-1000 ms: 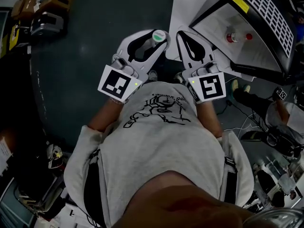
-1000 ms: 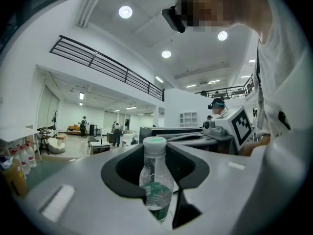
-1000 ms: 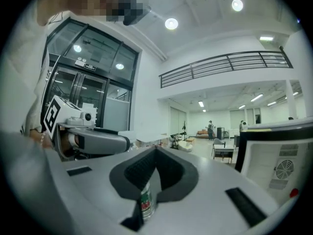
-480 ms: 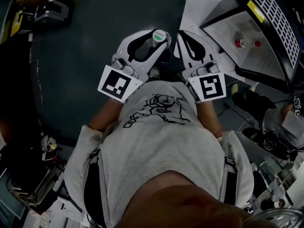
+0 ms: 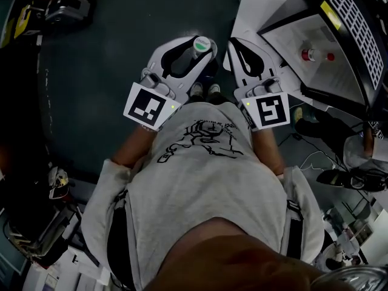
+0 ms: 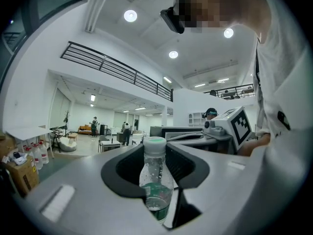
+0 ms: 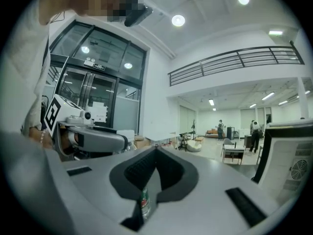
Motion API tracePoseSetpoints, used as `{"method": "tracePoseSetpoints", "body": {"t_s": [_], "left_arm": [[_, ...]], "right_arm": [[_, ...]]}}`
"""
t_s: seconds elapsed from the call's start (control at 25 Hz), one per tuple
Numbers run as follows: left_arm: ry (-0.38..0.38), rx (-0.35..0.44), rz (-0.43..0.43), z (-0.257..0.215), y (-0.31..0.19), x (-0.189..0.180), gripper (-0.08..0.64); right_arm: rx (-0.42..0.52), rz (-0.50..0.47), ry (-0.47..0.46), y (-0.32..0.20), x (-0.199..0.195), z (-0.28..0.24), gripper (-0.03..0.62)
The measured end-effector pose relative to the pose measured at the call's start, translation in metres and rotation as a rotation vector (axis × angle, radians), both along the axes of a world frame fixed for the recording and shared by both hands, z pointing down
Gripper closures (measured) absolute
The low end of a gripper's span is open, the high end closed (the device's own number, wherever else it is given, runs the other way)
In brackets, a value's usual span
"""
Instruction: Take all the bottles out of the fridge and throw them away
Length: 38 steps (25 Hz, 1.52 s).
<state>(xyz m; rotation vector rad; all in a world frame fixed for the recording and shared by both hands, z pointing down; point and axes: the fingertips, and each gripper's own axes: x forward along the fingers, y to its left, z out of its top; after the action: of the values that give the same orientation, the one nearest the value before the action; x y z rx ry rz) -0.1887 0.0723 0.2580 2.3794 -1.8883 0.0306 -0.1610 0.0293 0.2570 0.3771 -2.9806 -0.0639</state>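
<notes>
**Left gripper** (image 5: 197,47): Positioned at 11 o'clock from the person's grey shirt (image 5: 206,180) in the head view, above the dark floor (image 5: 103,59). The jaws stand partly open and are clamped on a bottle (image 5: 202,43). The left gripper view shows the bottle upright between the jaws. It is clear plastic with a pale cap and a green label low on the body. The black pads (image 6: 188,168) close against the body on both sides. The neck and cap rise above the jaw line.

**Right gripper** (image 5: 233,43): Positioned at 1 o'clock from the shirt, just beside the left gripper and apart from it. The jaws are closed, with the tips meeting. The right gripper view shows nothing gripped between the pads. A small green and red patch appears through the slot below the tips; its identity cannot be determined.

**Marker cubes:** One cube (image 5: 147,106) sits at the rear of the left gripper. The other cube (image 5: 271,110) sits at the rear of the right gripper.

**Fridge** (image 5: 357,17): Located at 2 o'clock from the grippers, standing open. A second bottle (image 5: 310,55) with a red cap rests on the pale inner surface.
</notes>
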Motion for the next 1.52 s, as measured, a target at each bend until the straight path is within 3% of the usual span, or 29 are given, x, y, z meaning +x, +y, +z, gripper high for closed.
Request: {"method": "tracePoseSetpoints", "body": {"t_s": [0.44,0.6,0.72,1.12,1.52], "left_arm": [[0.006,-0.017,-0.037,0.005,0.000,0.016,0.419],[-0.009,0.011,-0.061,0.005,-0.003,0.018,0.419],[0.006,-0.025,-0.076,0.009,-0.004,0.022,0.419],[-0.016,-0.051,-0.113,0.026,-0.011,0.029,0.419],[-0.021,-0.060,-0.092,0.049,-0.016,0.025,0.419]], "right_arm": [[0.002,-0.044,0.006,-0.003,0.014,0.000,0.584],[0.000,-0.064,0.002,-0.006,0.020,0.001,0.583],[0.023,-0.099,0.000,-0.006,0.023,0.004,0.584],[-0.039,-0.112,0.038,-0.012,0.032,0.022,0.584],[-0.025,-0.154,0.071,-0.011,0.024,0.051,0.583]]}}
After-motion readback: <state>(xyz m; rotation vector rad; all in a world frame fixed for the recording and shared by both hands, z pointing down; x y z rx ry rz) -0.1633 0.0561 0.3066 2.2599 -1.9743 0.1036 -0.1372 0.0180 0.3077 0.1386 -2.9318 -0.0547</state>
